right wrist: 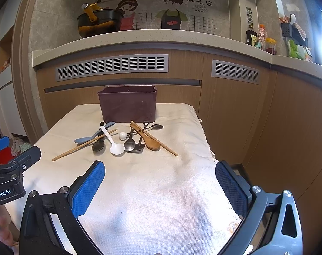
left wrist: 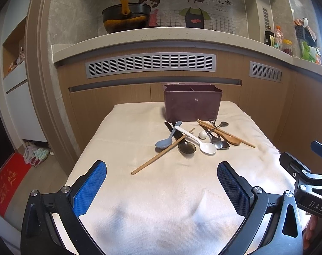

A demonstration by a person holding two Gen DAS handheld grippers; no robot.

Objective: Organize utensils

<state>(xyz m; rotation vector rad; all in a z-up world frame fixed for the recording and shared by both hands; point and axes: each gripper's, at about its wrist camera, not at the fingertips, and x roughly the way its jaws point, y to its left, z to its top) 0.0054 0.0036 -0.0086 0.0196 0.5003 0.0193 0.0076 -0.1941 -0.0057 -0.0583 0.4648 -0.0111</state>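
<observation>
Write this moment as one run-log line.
left gripper: open, empty | right gripper: open, empty | utensils: piled on cloth | holder: no utensils seen

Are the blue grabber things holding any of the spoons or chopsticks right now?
No, nothing is held. The left gripper and right gripper both hover open over the bare cloth, short of the utensil pile.
</observation>
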